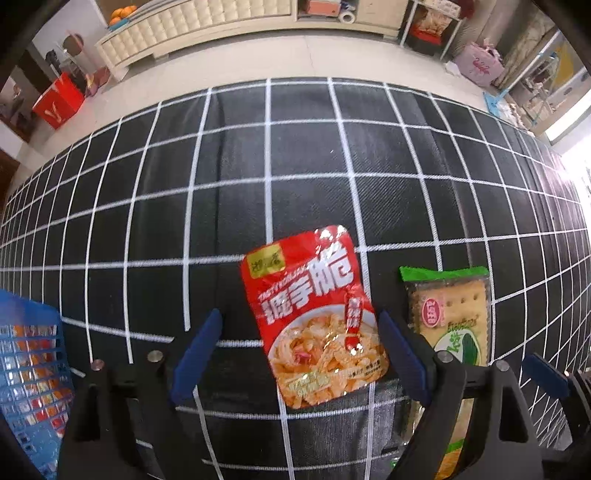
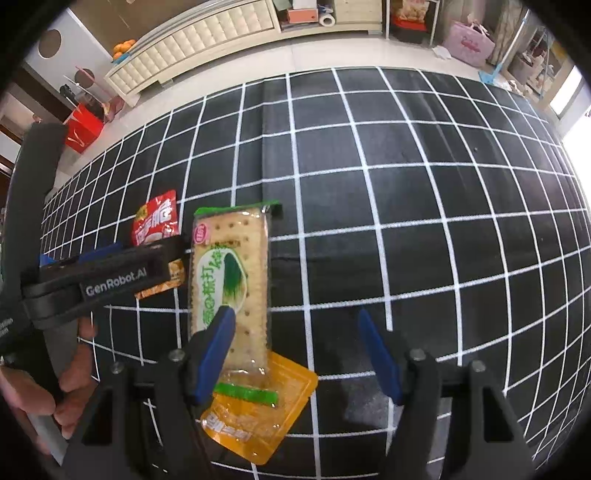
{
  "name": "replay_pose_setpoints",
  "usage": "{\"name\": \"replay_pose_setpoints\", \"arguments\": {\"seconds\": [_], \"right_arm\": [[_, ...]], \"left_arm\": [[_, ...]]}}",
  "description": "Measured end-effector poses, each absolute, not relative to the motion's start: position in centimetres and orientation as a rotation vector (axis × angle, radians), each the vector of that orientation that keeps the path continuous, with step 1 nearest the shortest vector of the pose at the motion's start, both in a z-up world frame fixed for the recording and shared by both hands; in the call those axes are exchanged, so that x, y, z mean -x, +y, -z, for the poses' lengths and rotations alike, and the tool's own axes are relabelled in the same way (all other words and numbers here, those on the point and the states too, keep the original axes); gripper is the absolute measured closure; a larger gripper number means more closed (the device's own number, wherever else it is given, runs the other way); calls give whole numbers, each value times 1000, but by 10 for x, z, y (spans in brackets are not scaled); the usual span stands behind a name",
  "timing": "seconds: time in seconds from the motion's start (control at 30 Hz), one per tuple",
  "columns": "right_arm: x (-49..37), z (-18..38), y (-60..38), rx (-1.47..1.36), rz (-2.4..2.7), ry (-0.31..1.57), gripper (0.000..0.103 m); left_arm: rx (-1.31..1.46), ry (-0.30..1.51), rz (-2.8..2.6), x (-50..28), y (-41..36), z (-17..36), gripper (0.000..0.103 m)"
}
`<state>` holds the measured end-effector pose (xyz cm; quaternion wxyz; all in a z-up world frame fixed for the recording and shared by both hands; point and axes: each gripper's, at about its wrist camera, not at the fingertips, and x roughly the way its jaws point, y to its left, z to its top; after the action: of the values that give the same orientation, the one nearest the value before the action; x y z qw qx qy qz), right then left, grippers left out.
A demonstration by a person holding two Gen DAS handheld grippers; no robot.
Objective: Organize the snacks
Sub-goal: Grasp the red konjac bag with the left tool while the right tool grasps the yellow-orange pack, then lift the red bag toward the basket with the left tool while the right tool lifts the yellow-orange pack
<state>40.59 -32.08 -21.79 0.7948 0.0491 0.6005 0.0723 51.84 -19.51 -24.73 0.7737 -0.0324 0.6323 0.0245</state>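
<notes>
A red snack packet (image 1: 314,317) lies flat on the black checked cloth (image 1: 295,166). My left gripper (image 1: 299,317) points down over it and is open, one blue finger on each side; the right-hand finger (image 1: 400,354) is near the packet's edge. Just to the right lies a green-trimmed cracker pack (image 1: 450,314). In the right wrist view my right gripper (image 2: 297,350) is open above the cloth, its left finger (image 2: 216,354) hovering over the cracker pack (image 2: 231,273). The pack's near end overlaps an orange packet (image 2: 258,410). The red packet (image 2: 157,221) is partly hidden behind the left gripper's black body (image 2: 118,273).
A blue plastic basket (image 1: 29,369) holding several wrapped snacks stands at the cloth's left edge. A person's hand (image 2: 74,387) holds the left gripper's handle. Beyond the cloth are a pale floor, a cream cabinet (image 1: 221,22) and a red bag (image 1: 59,103).
</notes>
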Motion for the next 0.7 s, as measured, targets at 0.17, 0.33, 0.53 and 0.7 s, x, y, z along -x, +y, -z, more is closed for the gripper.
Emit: {"name": "replay_pose_setpoints", "arguments": {"seconds": [0.17, 0.33, 0.53, 0.7], "right_arm": [[-396, 220, -329, -133, -147, 1301, 30], [-387, 217, -336, -131, -150, 1301, 30], [-377, 207, -336, -115, -144, 1296, 30], [-374, 199, -325, -96, -146, 1291, 30]], "left_arm": [[59, 1353, -34, -507, -197, 238, 49], [54, 1318, 16, -497, -204, 231, 76], [76, 1301, 38, -475, -197, 226, 76], [75, 1270, 53, -449, -180, 216, 76]]}}
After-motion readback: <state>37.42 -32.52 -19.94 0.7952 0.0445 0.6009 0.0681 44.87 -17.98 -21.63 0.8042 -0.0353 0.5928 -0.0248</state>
